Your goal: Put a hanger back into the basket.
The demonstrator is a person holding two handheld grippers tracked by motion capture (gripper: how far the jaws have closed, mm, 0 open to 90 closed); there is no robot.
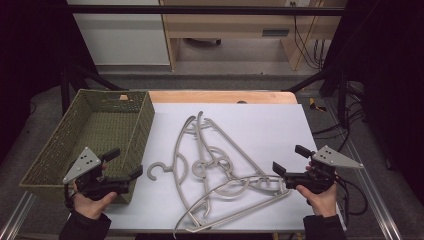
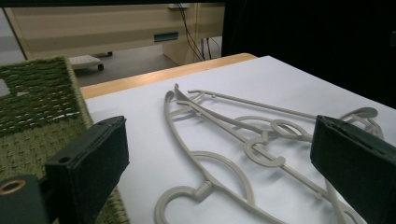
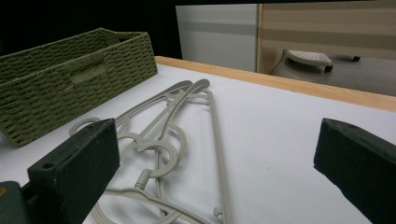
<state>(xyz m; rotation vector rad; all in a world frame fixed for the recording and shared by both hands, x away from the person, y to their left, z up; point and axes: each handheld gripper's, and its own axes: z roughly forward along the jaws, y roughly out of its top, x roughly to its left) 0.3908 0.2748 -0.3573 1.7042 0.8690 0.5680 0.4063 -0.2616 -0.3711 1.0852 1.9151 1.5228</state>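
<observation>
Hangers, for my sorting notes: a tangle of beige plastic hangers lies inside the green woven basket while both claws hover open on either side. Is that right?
Not quite. The hangers lie on the white tabletop, beside the green woven basket, not inside it; the high view shows this. The rest holds: the left claw and the right claw hover open on either side.

Grey plastic hangers (image 1: 215, 165), tangled pile, lying flat on white tabletop, untouched
</observation>
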